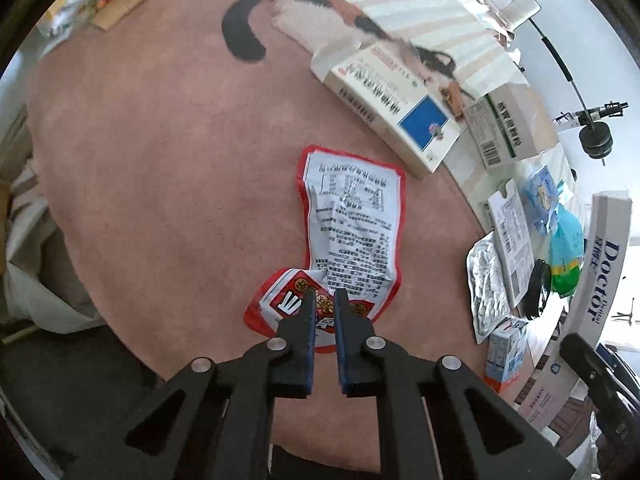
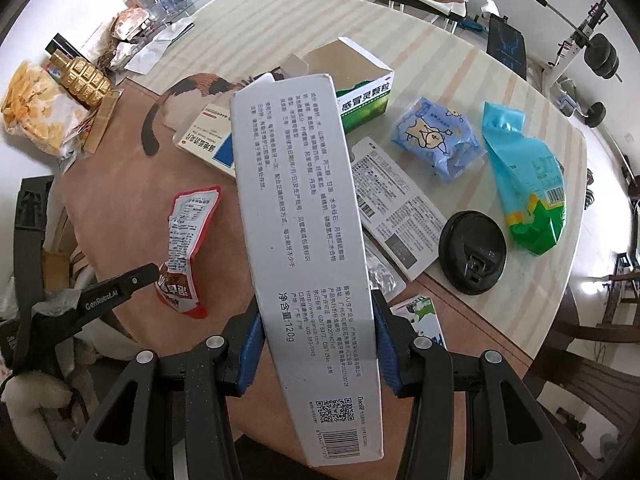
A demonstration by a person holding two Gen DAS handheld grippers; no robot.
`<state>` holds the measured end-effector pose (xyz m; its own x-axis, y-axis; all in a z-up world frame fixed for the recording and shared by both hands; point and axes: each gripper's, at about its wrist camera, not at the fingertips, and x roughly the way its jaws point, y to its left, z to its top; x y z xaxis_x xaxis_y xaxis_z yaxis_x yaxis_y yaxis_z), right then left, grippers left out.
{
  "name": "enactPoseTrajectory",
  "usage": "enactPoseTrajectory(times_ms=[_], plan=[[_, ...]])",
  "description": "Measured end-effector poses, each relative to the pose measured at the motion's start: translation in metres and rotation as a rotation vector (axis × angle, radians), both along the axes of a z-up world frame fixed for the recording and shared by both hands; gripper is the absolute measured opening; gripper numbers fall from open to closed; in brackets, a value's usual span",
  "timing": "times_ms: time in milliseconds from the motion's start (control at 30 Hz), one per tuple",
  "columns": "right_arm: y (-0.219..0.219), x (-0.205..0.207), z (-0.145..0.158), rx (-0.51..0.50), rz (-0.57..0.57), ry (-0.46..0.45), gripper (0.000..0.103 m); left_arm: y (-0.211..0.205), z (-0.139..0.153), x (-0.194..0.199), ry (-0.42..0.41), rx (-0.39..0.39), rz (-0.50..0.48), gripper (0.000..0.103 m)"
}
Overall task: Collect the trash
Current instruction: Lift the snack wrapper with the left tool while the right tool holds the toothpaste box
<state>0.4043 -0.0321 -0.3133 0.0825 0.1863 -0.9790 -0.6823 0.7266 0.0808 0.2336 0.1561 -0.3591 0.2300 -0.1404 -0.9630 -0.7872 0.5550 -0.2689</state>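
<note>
"Doctor" on the long white carton — "120g" on its back — "GenRobot.AI" on the left tool

The oval bench carries a pink mat with a cat picture. On the mat lie a red wrapper and a white-blue box. On bare bench: green box, black lid, blue packet, teal bag.

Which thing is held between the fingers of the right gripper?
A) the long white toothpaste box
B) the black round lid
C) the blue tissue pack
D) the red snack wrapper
A: the right gripper has its blue pads pressed on both sides of the long white toothpaste box.
</note>
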Motion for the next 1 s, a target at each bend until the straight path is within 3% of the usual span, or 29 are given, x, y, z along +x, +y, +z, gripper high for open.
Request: enactPoseTrajectory(times_ms=[33, 100, 333, 400, 533, 667, 733, 867, 1000], plan=[[-0.001, 0.002, -0.002, -0.001, -0.001, 0.002, 0.051, 0.001, -0.006, 0.001, 0.005, -0.005, -0.006, 0.009], [-0.002, 0.006, -0.004, -0.005, -0.002, 0.002, 0.051, 0.003, -0.013, 0.002, -0.005, -0.005, -0.010, 0.029], [-0.004, 0.030, -0.018, -0.016, -0.028, 0.023, 0.051, 0.021, -0.020, 0.004, 0.013, -0.045, 0.030, 0.038], [-0.005, 0.040, -0.024, -0.022, -0.048, 0.034, 0.051, 0.024, -0.011, 0.005, -0.032, -0.074, 0.034, 0.038], [-0.006, 0.055, -0.043, -0.047, -0.072, 0.058, 0.051, 0.020, -0.010, 0.023, -0.029, -0.054, -0.034, 0.041], [-0.002, 0.065, -0.061, -0.081, -0.073, 0.072, 0.051, 0.012, -0.034, 0.041, 0.039, -0.070, -0.094, 0.054], [0.000, 0.068, -0.068, -0.093, -0.069, 0.075, 0.051, 0.009, -0.032, 0.045, 0.044, -0.051, -0.104, 0.061], [0.001, 0.071, -0.076, -0.102, -0.070, 0.084, 0.051, 0.002, -0.032, 0.052, 0.121, -0.002, -0.125, 0.062], [0.001, 0.074, -0.082, -0.109, -0.070, 0.088, 0.051, -0.002, -0.028, 0.051, 0.118, 0.020, -0.121, 0.055]])
